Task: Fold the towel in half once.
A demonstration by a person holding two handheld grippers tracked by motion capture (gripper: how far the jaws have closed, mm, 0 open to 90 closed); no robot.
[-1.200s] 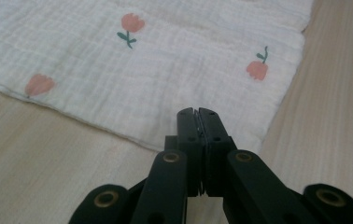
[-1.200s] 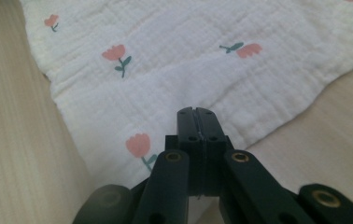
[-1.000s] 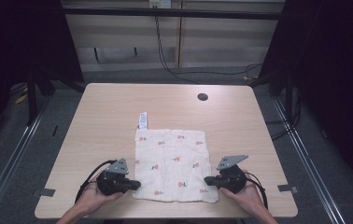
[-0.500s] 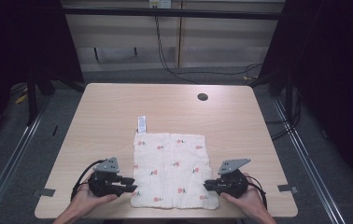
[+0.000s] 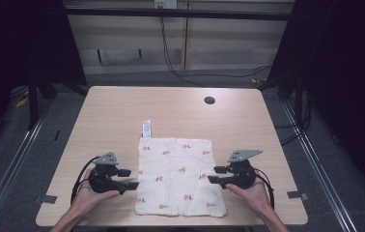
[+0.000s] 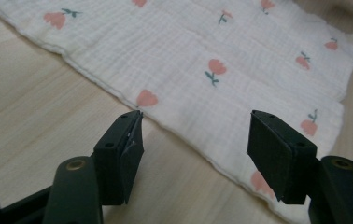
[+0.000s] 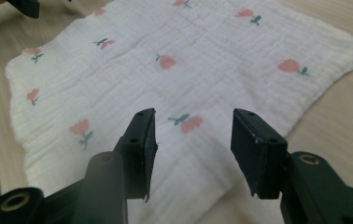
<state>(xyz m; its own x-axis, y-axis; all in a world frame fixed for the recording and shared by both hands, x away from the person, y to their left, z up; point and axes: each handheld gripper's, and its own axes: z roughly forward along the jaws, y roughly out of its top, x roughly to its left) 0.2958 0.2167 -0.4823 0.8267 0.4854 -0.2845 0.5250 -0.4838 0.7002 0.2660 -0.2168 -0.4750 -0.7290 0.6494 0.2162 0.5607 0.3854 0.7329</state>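
Note:
A white cloth printed with small pink flowers lies flat on the wooden table, near its front edge. My left gripper is at the cloth's left edge, open, with nothing between its jaws. In the left gripper view the cloth runs across ahead of the left gripper. My right gripper is open at the cloth's right edge. The right gripper view has the right gripper low over the cloth.
A small white label lies just beyond the cloth's far left corner. A dark round hole sits in the table top at the far right. Cables hang behind the table.
Both grippers have let go of the cloth and drawn outward to its sides. The cloth has slid toward the front edge and now lies flat.

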